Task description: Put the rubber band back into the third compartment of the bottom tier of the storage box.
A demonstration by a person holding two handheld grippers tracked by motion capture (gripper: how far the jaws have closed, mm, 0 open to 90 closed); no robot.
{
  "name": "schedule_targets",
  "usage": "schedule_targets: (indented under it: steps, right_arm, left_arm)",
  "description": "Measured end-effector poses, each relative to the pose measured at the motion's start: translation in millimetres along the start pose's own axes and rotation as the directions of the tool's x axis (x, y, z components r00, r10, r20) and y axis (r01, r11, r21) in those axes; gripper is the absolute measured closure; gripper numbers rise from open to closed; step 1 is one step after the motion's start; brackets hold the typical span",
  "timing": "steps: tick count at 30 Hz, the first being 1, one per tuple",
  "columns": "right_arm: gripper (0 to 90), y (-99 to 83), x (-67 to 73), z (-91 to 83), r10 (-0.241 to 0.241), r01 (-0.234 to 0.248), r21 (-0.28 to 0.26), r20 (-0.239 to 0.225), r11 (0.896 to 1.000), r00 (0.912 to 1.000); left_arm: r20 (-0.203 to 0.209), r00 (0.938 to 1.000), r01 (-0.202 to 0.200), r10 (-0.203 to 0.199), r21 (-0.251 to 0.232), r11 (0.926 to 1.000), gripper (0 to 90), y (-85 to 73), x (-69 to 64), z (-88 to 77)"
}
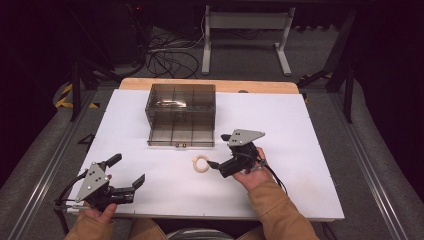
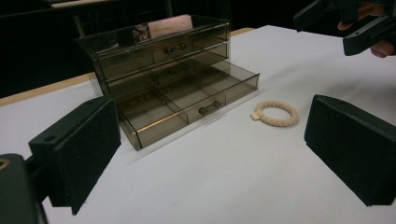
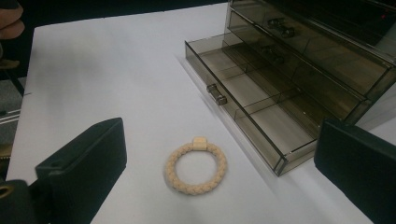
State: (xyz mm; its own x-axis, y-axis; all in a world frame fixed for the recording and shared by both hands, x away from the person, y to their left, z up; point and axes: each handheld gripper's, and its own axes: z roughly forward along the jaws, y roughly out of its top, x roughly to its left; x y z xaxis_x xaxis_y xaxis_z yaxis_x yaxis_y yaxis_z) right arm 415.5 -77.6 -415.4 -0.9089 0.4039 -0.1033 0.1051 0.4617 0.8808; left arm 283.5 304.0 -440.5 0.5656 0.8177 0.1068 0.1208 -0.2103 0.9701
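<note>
Cream braided ring (image 3: 196, 168), flat, possibly rope

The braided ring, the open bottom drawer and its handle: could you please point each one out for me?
braided ring (image 3: 196, 168), right gripper view, on its woven band at the near side.
open bottom drawer (image 3: 280, 161), right gripper view, on its front wall.
drawer handle (image 3: 216, 94), right gripper view, on the bar's middle.
</note>
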Motion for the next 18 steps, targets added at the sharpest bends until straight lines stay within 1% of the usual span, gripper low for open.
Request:
schedule_targets:
  steps: [1, 2, 3, 7, 10, 13, 18]
  right_arm:
    - [9.8, -0.5, 0.1, -0.3, 0.013, -0.013, 0.003, -0.005, 1.000, 0.9999]
    - [11.7, -1.2, 0.2, -0.7, 0.025, -0.025, 0.004, -0.008, 1.000, 0.9997]
    - [12.5, -1.5, 0.3, -0.5, 0.034, -0.034, 0.005, -0.008, 0.999, 0.9994]
    - [16.5, -1.9, -0.3, 2.3, 0.045, -0.045, 0.016, -0.002, 0.999, 0.9990]
    - [20.0, -2.4, -2.5, 6.0, 0.063, -0.064, 0.034, 0.015, 0.997, 0.9979]
    - [22.5, -3.2, -5.5, 11.8, 0.076, -0.078, 0.053, 0.033, 0.996, 0.9966]
    - [28.4, -5.1, -8.2, 24.5, 0.083, -0.087, 0.095, 0.042, 0.992, 0.9956]
  left_arm:
    - [0.000, 1.0000, 0.000, 0.000, 0.000, 1.0000, 4.3, 0.0, 0.0, 0.0]
    - [0.000, 1.0000, -0.001, 0.001, 0.000, 1.0000, 4.4, 0.0, 0.1, -0.1]
    - [0.001, 1.0000, 0.000, 0.000, 0.000, 1.0000, 4.3, 0.0, 0.1, -0.1]
    - [0.001, 1.0000, 0.001, -0.001, -0.001, 1.0000, 4.4, -0.1, 0.0, -0.1]
    - [0.002, 1.0000, 0.002, -0.002, 0.001, 1.0000, 4.4, -0.1, -0.3, 0.4]
    - [0.001, 1.0000, 0.001, -0.001, 0.002, 1.0000, 4.4, -0.1, -0.3, 0.6]
    - [-0.001, 1.0000, 0.002, -0.002, 0.002, 1.0000, 4.4, -0.4, -0.1, 1.0]
